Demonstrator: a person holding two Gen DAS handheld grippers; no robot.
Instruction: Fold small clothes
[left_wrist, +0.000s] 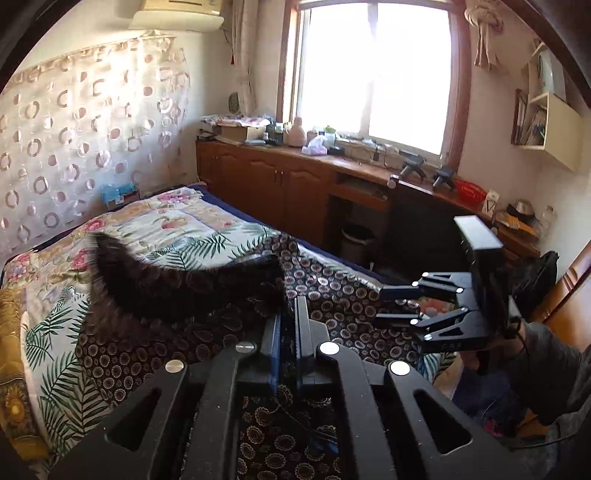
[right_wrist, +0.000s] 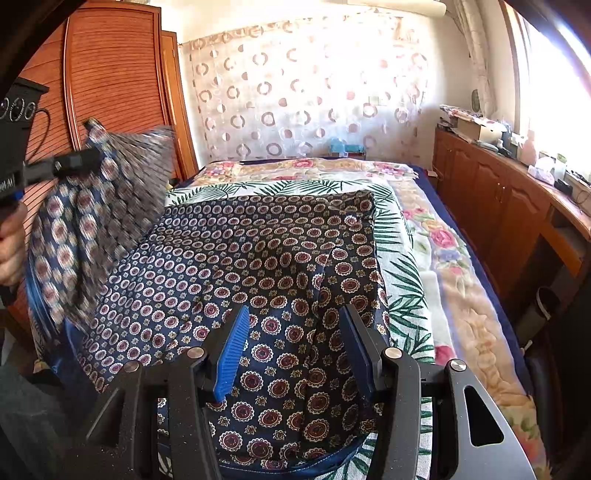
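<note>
- Right wrist view: a navy patterned garment (right_wrist: 258, 251) is seen spread on the bed (right_wrist: 461, 295), its long axis running away from the camera toward the curtained wall.
- One corner of the garment is lifted at the left side, pinched in the left gripper (right_wrist: 83, 162); the raised flap is blurred.
- In the left wrist view, the left gripper (left_wrist: 287, 314) is shown nearly closed, with cloth caught between its pads.
- The right gripper (right_wrist: 291, 354) is held about half open just over the garment's near edge; nothing is clamped, and contact with the cloth cannot be told.
- The lifted corner lies left of the flat cloth, so the fold is judged to go rightward across it, the left hand being nearer.
</note>
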